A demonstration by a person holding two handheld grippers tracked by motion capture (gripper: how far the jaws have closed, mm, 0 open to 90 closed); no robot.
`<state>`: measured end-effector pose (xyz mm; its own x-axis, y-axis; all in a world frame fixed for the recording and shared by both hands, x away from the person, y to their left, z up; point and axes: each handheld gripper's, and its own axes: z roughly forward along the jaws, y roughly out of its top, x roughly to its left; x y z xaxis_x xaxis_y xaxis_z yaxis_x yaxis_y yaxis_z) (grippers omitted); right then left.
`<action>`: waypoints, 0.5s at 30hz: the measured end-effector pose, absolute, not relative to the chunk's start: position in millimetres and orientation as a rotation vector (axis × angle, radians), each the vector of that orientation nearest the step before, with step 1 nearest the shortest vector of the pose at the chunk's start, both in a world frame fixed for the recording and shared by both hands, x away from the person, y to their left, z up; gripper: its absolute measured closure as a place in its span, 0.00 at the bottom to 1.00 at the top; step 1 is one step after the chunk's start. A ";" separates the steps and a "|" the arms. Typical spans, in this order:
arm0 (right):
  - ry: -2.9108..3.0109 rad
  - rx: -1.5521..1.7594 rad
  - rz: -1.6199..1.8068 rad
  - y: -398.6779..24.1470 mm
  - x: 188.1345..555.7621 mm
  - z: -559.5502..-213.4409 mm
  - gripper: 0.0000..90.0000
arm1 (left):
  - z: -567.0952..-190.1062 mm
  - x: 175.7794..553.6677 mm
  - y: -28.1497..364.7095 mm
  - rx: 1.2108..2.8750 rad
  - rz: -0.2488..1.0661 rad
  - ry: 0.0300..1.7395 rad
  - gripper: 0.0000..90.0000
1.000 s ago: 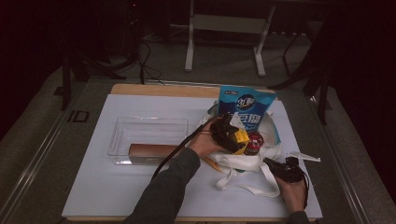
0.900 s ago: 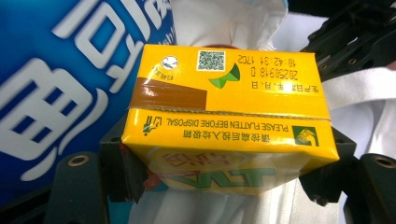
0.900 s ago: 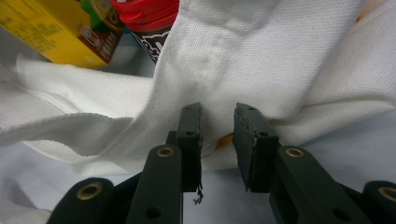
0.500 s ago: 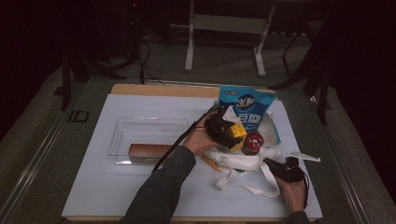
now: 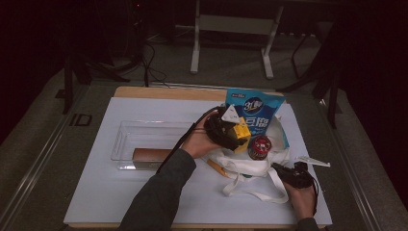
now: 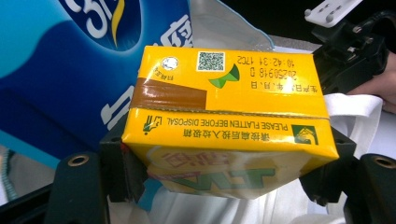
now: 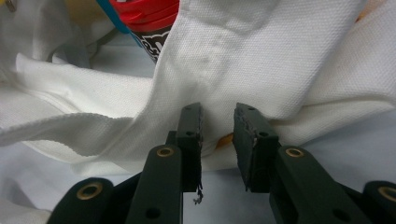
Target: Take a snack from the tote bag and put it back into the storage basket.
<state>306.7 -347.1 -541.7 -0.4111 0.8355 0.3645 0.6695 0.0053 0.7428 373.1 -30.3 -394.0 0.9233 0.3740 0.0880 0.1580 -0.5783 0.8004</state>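
My left gripper (image 5: 226,129) is shut on a yellow drink carton (image 5: 242,134), held just above the white cloth tote bag (image 5: 250,166). In the left gripper view the carton (image 6: 229,107) sits crosswise between the black pads (image 6: 119,170), printed side up, with the blue snack bag (image 6: 60,70) behind it. The blue bag (image 5: 254,113) stands in the tote's mouth next to a red-capped can (image 5: 260,147). My right gripper (image 5: 281,169) rests low at the tote's near edge. Its jaws (image 7: 219,123) stand slightly apart against the white cloth (image 7: 280,60), with nothing between them.
A clear plastic tray (image 5: 125,137) lies left of centre on the white mat, with a brown box (image 5: 149,155) at its near side. An orange strip (image 5: 215,167) pokes out from under the tote. The tote's straps (image 5: 250,192) trail toward the front edge.
My left gripper has carried the yellow carton a little to the left and farther from the person. The right gripper has stayed put.
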 end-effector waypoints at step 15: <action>2.090 1.590 1.367 -347.2 306.7 -541.7 0.80 | -368.6 365.1 -9.2 2.165 0.359 0.378 0.32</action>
